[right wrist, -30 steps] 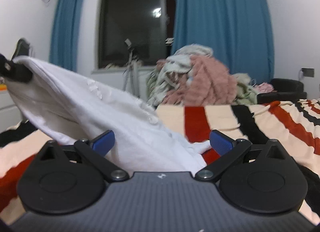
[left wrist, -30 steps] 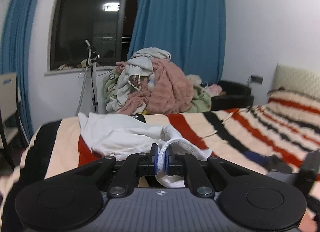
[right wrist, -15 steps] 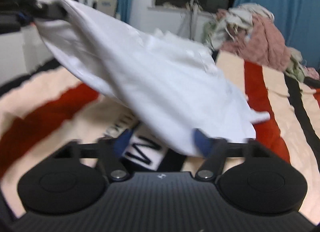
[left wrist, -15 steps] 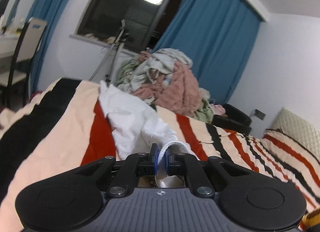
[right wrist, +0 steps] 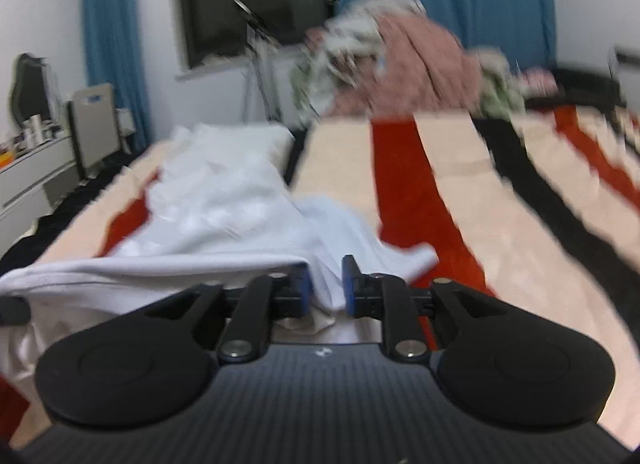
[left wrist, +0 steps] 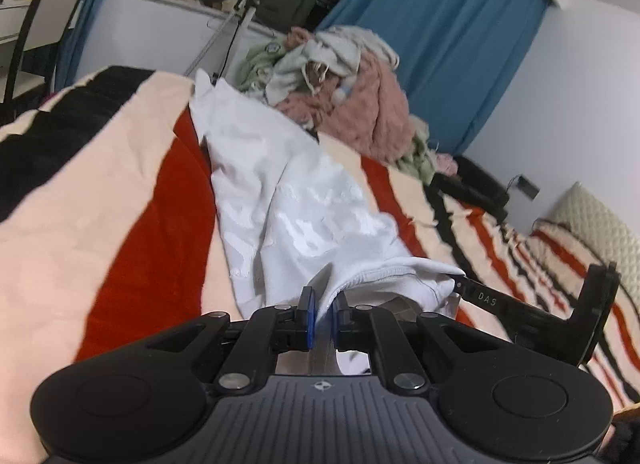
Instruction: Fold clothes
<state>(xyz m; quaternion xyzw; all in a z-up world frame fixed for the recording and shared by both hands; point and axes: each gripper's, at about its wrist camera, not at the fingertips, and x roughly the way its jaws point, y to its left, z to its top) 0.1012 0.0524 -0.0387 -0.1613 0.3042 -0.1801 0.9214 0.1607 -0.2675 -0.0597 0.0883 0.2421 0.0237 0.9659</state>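
A white garment [left wrist: 304, 200] lies stretched lengthwise on the striped bed [left wrist: 120, 192]. My left gripper [left wrist: 323, 316] is shut on its near hem, low over the bed. The hem runs rightward to a finger [left wrist: 488, 298] of my right gripper. In the right wrist view the same garment [right wrist: 224, 200] trails away over the bed. The jaws of my right gripper [right wrist: 326, 288] are closing. A bunch of white cloth sits in the gap between them, and the hem lies over the left pad [right wrist: 304, 288]. That view is motion-blurred.
A heap of pink, grey and green clothes [left wrist: 344, 84] sits at the bed's far end, below blue curtains [left wrist: 432, 44] and a dark window. A tripod stand [left wrist: 236, 24] is beside it. A chair [left wrist: 32, 32] and desk stand left; a pillow [left wrist: 600, 220] lies right.
My left gripper has sunk and rolled, and the lifted garment now lies along the bed. The right gripper's wide-open jaws have narrowed around the cloth near the hem.
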